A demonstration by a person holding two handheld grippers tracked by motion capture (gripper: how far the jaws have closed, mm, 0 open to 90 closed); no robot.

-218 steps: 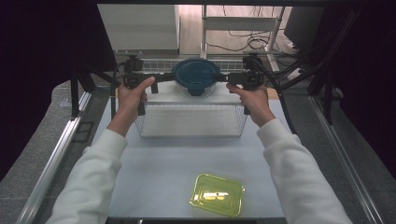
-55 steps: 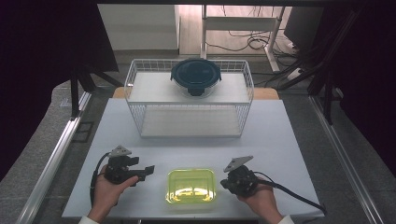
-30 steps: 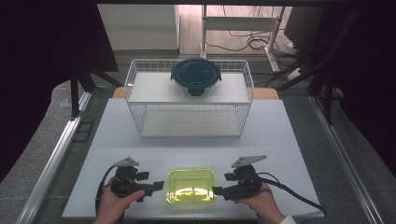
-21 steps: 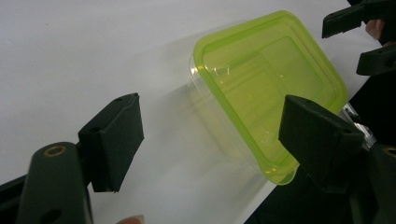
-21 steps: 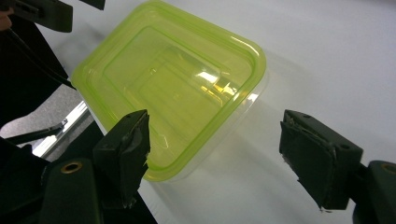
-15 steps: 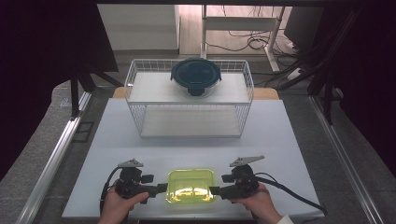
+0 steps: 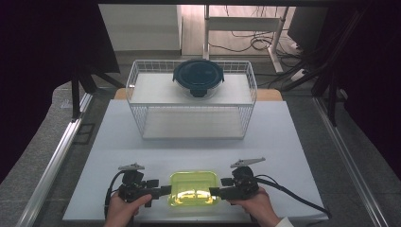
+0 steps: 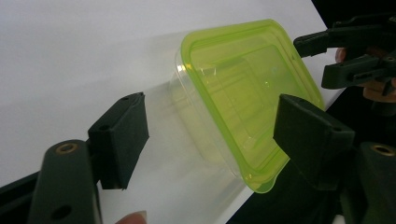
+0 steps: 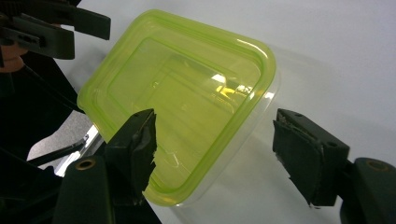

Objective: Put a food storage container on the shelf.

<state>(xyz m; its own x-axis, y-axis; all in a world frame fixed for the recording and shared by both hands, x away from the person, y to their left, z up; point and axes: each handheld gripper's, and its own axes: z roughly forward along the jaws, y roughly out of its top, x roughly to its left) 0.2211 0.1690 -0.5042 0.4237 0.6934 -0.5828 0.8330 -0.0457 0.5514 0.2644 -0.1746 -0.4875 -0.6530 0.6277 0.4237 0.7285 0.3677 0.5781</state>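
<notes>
At the far edge of the desk (image 7: pixel 293 137) stands a white wire basket (image 7: pixel 191 106), and on its upper shelf rests a round container with a dark blue lid (image 7: pixel 197 77). It looks already placed there, so I judge that part of the work as done. What is left is the clear box with the yellow-green lid (image 7: pixel 194 187), which sits on the desk at the near edge, about in the middle, not yet lifted.

The left gripper (image 7: pixel 160 191) comes to the box from its left side and the right gripper (image 7: pixel 216 193) from its right side. On both, the jaws stand wide apart and hold nothing; in each gripper view the box lies between the two black jaws, so closing on it seems to be the next step.

From the high view it is hard to tell if the jaw tips touch the box walls. The clear body of the box almost disappears against the white desk, and I cannot say whether anything is inside. The person's hands are cut off by the bottom edge of the high view.
</notes>
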